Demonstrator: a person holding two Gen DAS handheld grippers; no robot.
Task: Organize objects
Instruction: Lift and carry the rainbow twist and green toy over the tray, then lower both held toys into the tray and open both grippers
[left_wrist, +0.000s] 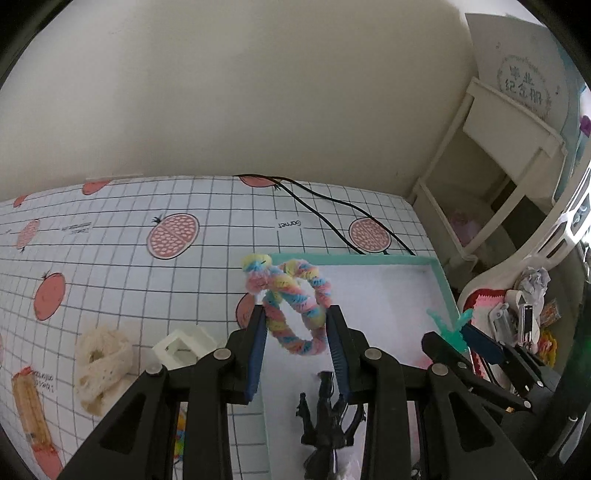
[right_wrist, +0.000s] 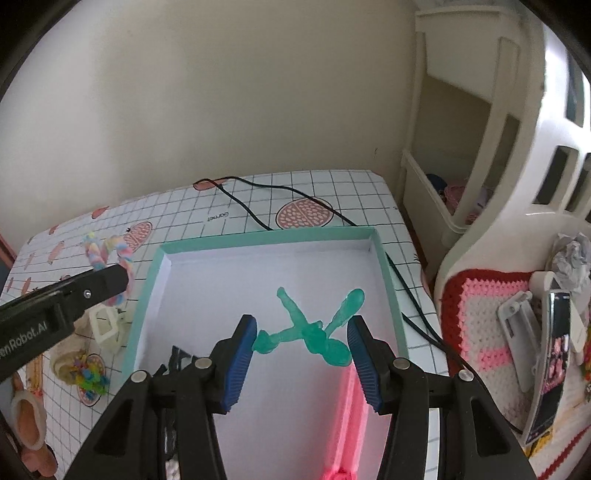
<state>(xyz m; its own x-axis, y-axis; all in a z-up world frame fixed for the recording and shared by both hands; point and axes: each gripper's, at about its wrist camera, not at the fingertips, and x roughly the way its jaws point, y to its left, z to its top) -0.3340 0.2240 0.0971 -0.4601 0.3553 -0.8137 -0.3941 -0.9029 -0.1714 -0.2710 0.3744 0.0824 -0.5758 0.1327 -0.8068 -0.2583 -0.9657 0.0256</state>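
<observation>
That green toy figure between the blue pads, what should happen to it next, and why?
Probably the right gripper should lower a little and open. It is shut on the green figure, which hangs over the bare white floor of the teal-rimmed box, where a black figure already lies, so the box looks like the collecting place.

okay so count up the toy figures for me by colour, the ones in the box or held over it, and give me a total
Green figure, held in the right gripper: 1
Black figure, lying in the teal box: 1
Pink figure, only partly in view in the box: 1
Total: 3
</observation>
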